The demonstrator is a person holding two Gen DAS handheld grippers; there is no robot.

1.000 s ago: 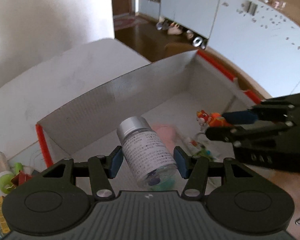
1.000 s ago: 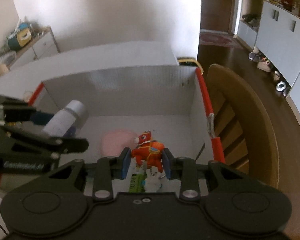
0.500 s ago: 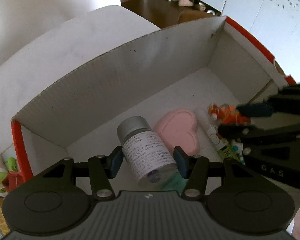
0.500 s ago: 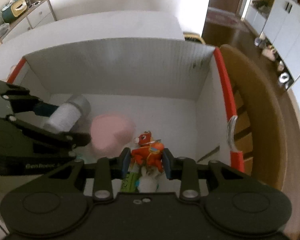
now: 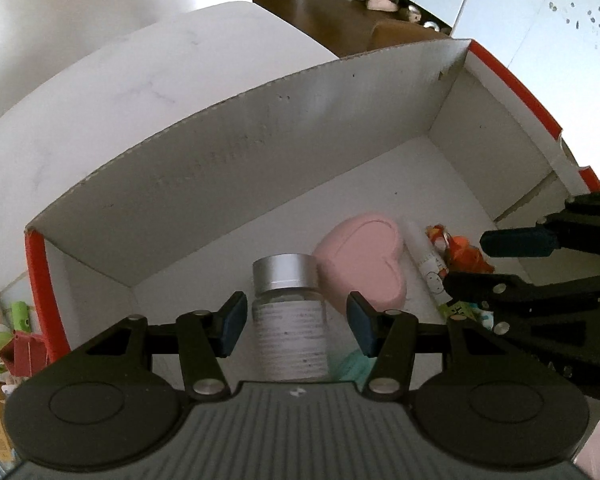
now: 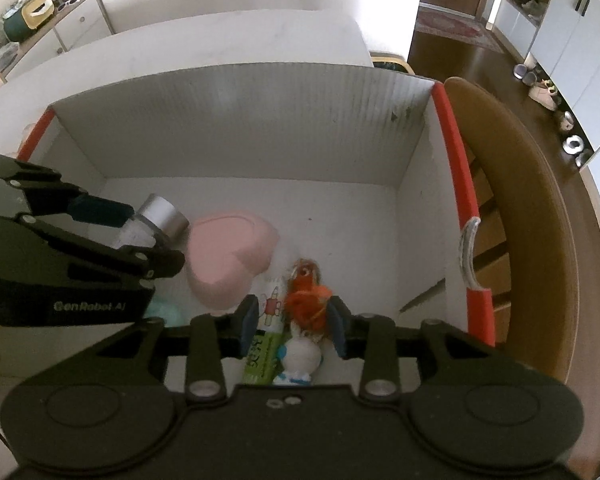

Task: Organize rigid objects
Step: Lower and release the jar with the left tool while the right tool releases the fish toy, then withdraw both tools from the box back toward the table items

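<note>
Open cardboard box [image 5: 260, 132], white inside w/ red edge strips, on a white desk [image 5: 120, 88]; both grippers point steeply down into it. Left gripper [image 5: 296, 322]: jaws apart, w/ a clear bottle [image 5: 288, 320] (silver cap, printed label) between the blue pads, cap toward the far wall. Box floor shows in the gap betw. bottle and right pad, and a thinner gap on the left, so no pad is seen pressing on it. The bottle sits over the near-left part of the box floor, just left of a pink heart-shaped case [image 5: 364, 256]; whether it rests on the floor cannot be told. A teal item [image 6: 164, 312] lies near the bottle's base, largely hidden. Right gripper [image 6: 294, 320]: jaws opening, w/ an orange toy figure [image 6: 306, 300] between the pads; the toy is close against the right pad, w/ a gap at the left pad. The toy lies near-centre in the box, right of the heart, on or beside a white-and-green printed tube [image 6: 268, 320] and just beyond a small white figure [image 6: 300, 356]. Far and right parts of the box floor are bare. Outside: small green and red items [image 5: 20, 320] on the desk left of the box; wooden chair back [image 6: 540, 208] just right of it.
</note>
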